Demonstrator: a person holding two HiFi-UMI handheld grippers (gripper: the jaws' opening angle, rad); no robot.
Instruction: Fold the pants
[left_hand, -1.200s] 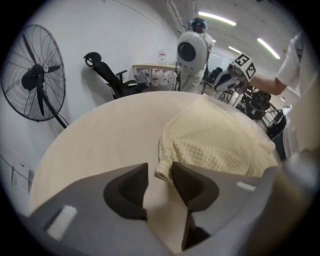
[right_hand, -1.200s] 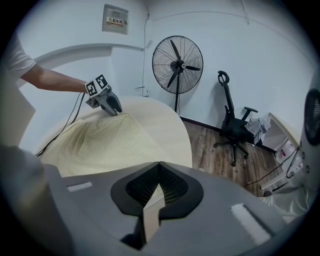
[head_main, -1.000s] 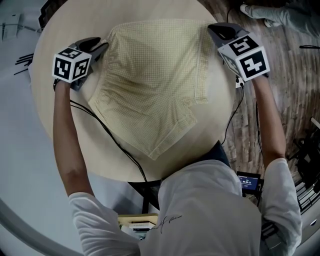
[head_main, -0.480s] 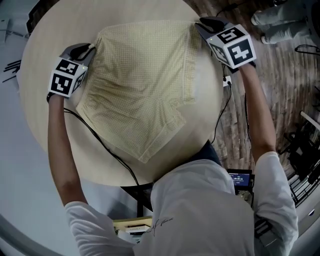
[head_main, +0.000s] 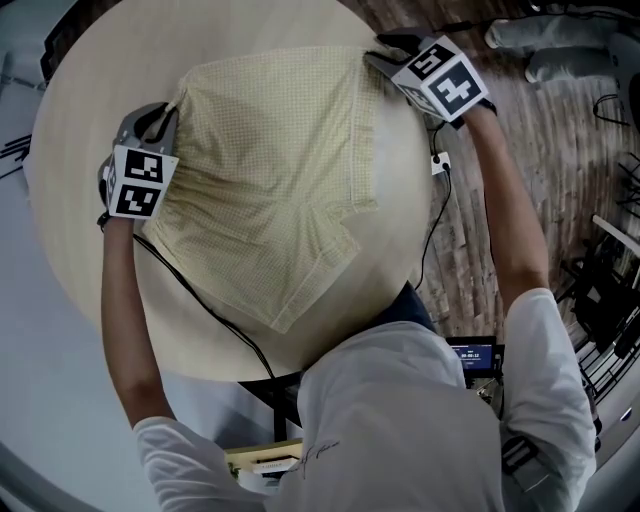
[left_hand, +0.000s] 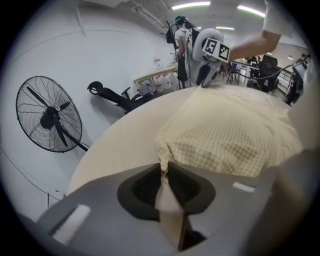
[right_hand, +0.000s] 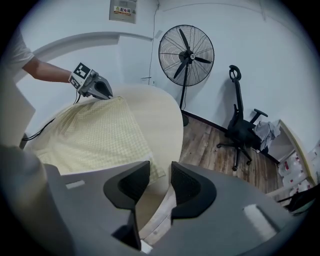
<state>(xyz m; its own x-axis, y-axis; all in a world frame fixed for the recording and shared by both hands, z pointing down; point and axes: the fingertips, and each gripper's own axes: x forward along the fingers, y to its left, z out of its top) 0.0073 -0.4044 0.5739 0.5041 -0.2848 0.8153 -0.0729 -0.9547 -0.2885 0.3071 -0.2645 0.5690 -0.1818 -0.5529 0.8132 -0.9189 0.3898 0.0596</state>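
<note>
Pale yellow checked pants (head_main: 275, 180), short-legged, lie flat on the round beige table (head_main: 90, 290), waistband at the far side. My left gripper (head_main: 165, 112) is at the waistband's left corner. In the left gripper view its jaws are closing, and that corner of the pants (left_hand: 230, 135) is pinched in my left gripper (left_hand: 164, 169). My right gripper (head_main: 385, 52) is over the waistband's right corner. Its jaws are opening, and my right gripper (right_hand: 160, 172) has a clear gap; the corner of the pants (right_hand: 95, 135) lies just beyond the left jaw, untouched.
Wooden floor (head_main: 560, 180) borders the table's right edge, where a person's shoes (head_main: 560, 45) show at the top. Cables (head_main: 200, 290) trail across the table from both grippers. A standing fan (right_hand: 186, 52) and an office chair (right_hand: 242, 130) stand beyond the table.
The left gripper has rolled and drawn its jaws in on the waistband's left corner. The right gripper has sunk toward the right corner.
</note>
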